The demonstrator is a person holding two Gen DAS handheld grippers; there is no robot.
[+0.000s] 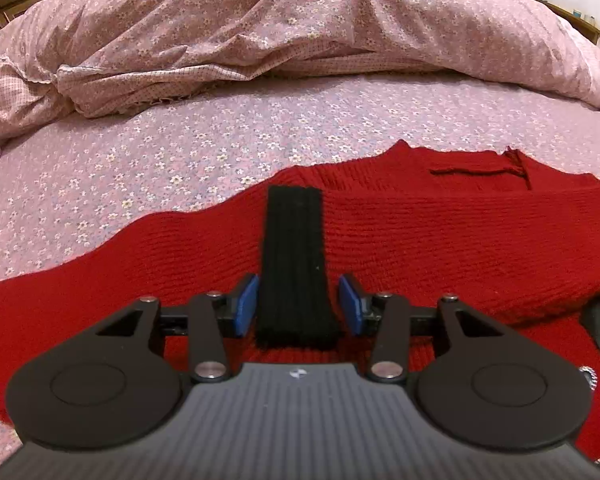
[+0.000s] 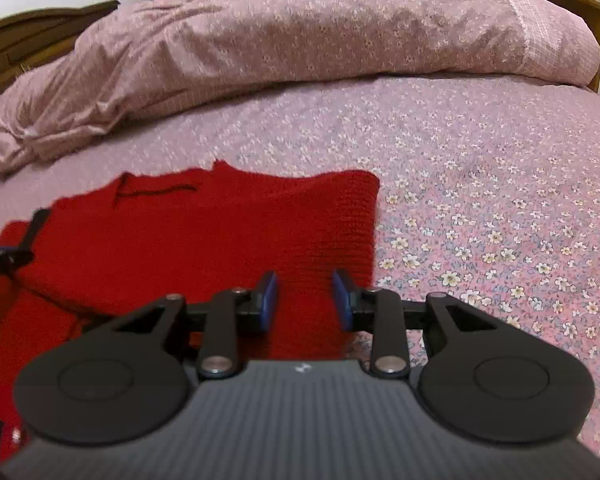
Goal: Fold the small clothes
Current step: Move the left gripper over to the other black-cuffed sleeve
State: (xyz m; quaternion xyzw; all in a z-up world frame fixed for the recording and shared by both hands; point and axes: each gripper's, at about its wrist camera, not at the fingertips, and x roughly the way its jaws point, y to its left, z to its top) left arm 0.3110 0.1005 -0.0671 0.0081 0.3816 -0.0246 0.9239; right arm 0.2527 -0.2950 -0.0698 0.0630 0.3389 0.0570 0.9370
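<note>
A red knitted garment (image 1: pixel 420 232) lies flat on the bed, with a loose thread near its far edge. It also shows in the right wrist view (image 2: pixel 204 240). A black ribbed strip (image 1: pixel 294 264), like a cuff, lies on the red knit between the blue pads (image 1: pixel 246 306) of my left gripper (image 1: pixel 298 306); the pads stand apart from it, open. My right gripper (image 2: pixel 305 300) is open and empty above the garment's right edge. The left gripper shows at the left rim of the right wrist view (image 2: pixel 4 256).
The bed sheet (image 2: pixel 500 220) is lilac with small flowers and stretches to the right and beyond the garment. A bunched floral duvet (image 1: pixel 300 24) lies across the far side. Wooden bed frame (image 2: pixel 28 40) behind it.
</note>
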